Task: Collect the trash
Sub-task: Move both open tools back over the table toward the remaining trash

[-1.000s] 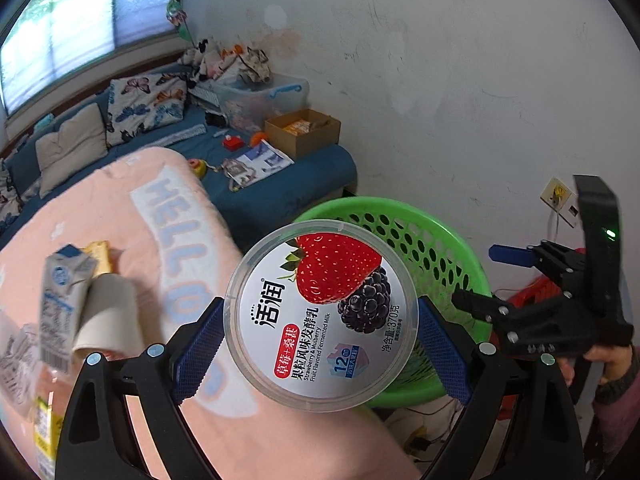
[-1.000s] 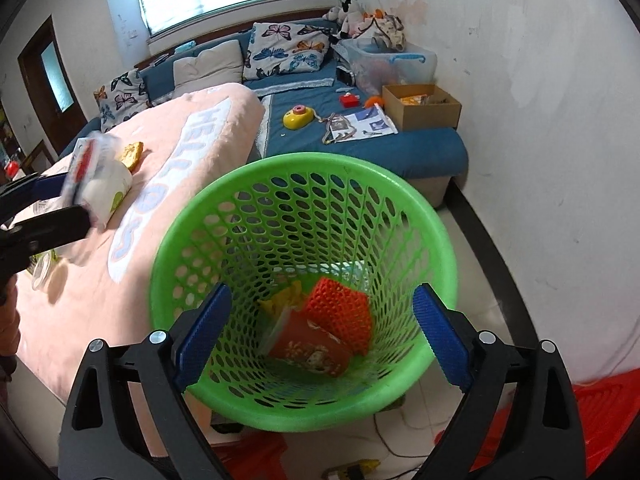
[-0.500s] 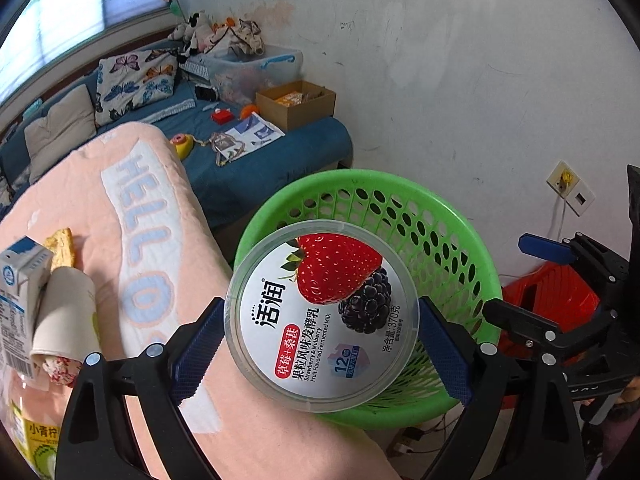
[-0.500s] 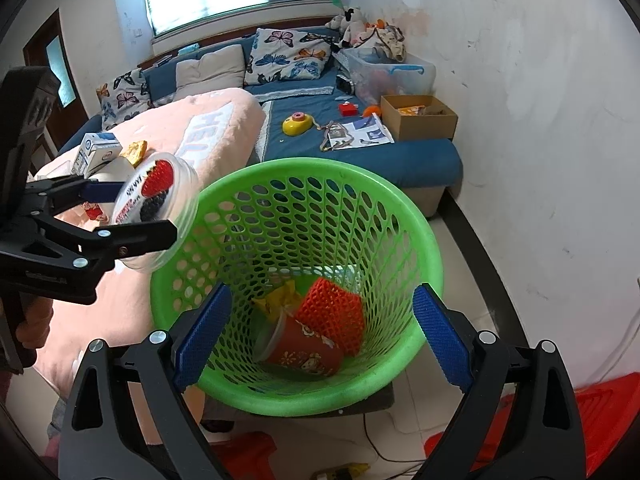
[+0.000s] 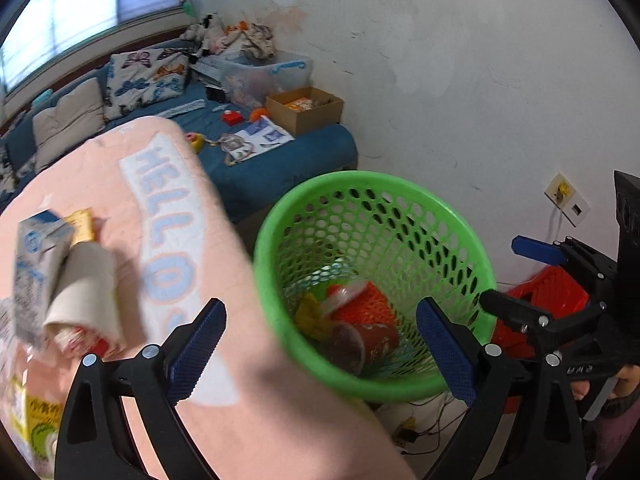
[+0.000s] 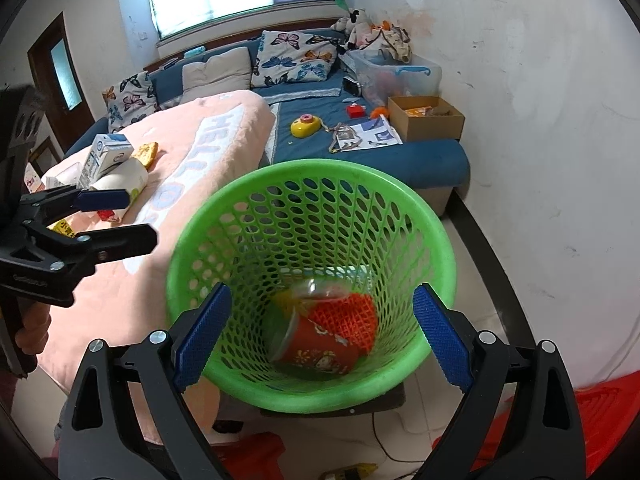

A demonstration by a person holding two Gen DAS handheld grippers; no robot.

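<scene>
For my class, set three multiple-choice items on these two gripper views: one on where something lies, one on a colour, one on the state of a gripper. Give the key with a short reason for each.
1. Where does the red paper cup lie?
A. on the pink blanket
B. at the bottom of the basket
C. in the cardboard box

2. What colour is the perforated basket?
A. blue
B. white
C. green

3. How is the left gripper?
A. open and empty
B. shut on a milk carton
C. shut on the basket rim

Key: 1 B, the cup lies on its side inside the basket beside an orange mesh piece. 2 C, rim and walls are bright green in both views. 3 A, its blue pads stand wide apart with nothing between them; the milk carton rests on the pink blanket.
</scene>
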